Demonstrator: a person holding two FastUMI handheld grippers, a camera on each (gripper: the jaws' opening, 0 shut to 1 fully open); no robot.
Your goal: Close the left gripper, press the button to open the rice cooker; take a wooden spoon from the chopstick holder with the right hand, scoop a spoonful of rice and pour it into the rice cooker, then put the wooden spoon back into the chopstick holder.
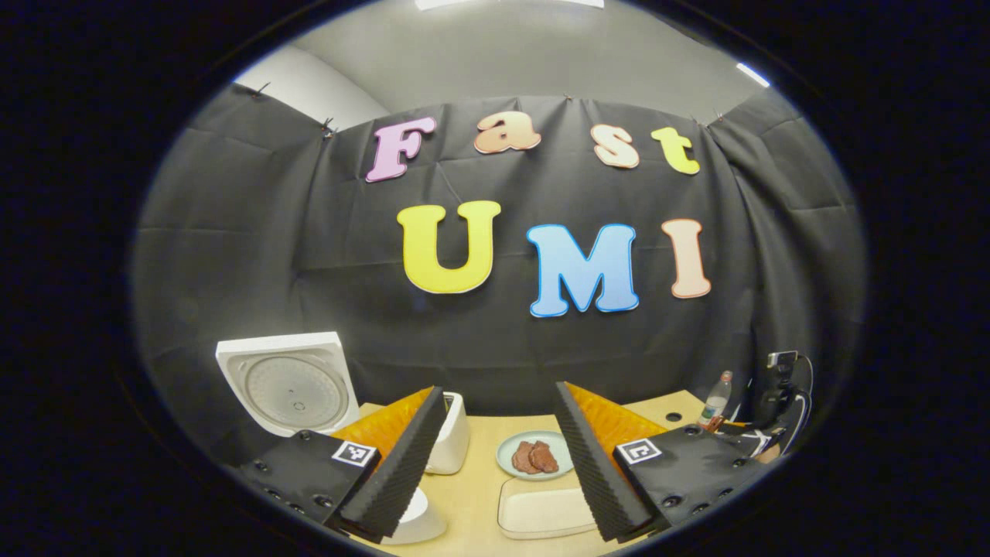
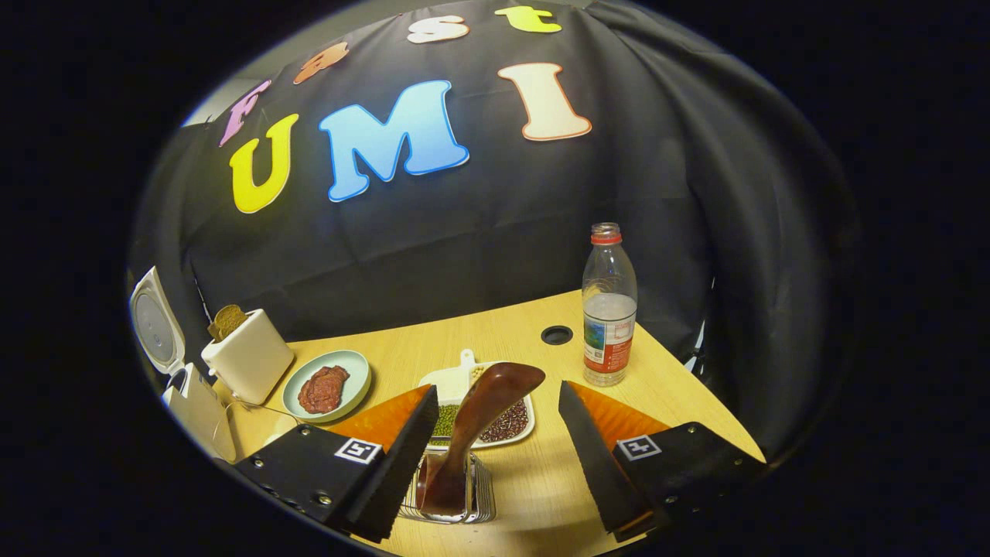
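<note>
Right gripper view: wooden spoon (image 2: 483, 418) standing in chopstick holder (image 2: 448, 487) at near edge of surface (image 2: 541, 480); divided tray (image 2: 479, 410) behind; bottle (image 2: 609, 305) right; rice cooker (image 2: 158, 333) far left

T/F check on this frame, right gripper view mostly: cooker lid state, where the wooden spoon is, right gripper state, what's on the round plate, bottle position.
1. The rice cooker lid is up. True.
2. The right gripper is shut on the wooden spoon. False: its fingers stand wide apart, and the spoon stands between them in the chopstick holder, untouched.
3. The round plate holds green beans. False: it holds a reddish-brown piece of food; the green and dark red beans lie in the white divided tray.
4. The water bottle stands upright on the table. True.
5. The left gripper is shut. False: in the left gripper view its fingers are spread.
</note>
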